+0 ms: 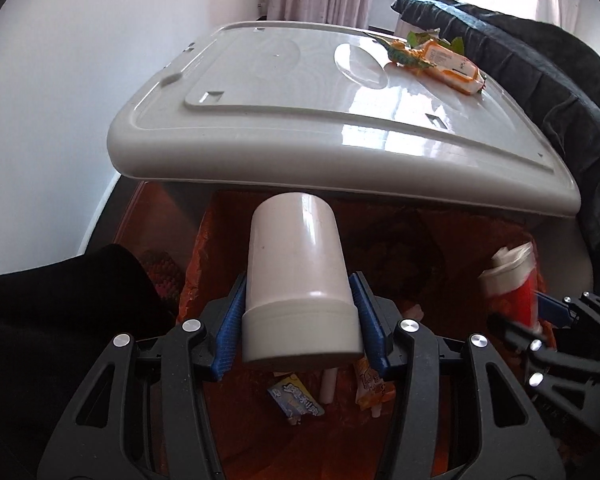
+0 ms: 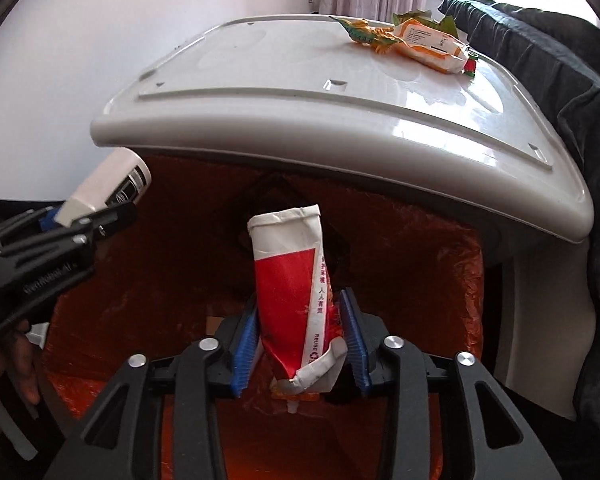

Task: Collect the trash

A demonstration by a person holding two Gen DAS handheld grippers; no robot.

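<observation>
Far left of the left wrist view there's a dark sleeve or trouser leg [image 1: 60, 312], cut off by the frame, can't tell which. Next over, the left gripper [image 1: 300, 320] has its blue pads clamped on a white bottle [image 1: 296, 276], cap end toward the camera, held over the orange-lined bin [image 1: 460, 232]. The bottle blocks most of the bin floor; below it a few wrappers [image 1: 296, 400] poke out, print too small to read. Above sits the big grey lid [image 1: 300, 112], tilted, hiding the back of the bin. On the lid's far right are an orange packet [image 1: 452, 66] and a green toy dinosaur [image 1: 404, 56], touching.

Right side: the right gripper [image 2: 300, 340] pinches a crumpled red-and-white paper cup [image 2: 296, 292], also over the bin. Its bottom end is squashed and partly behind the pads. In that view the bottle [image 2: 112, 188] shows at left with a dark label, mostly unreadable. A dark blanket [image 2: 560, 80] runs off the right edge.
</observation>
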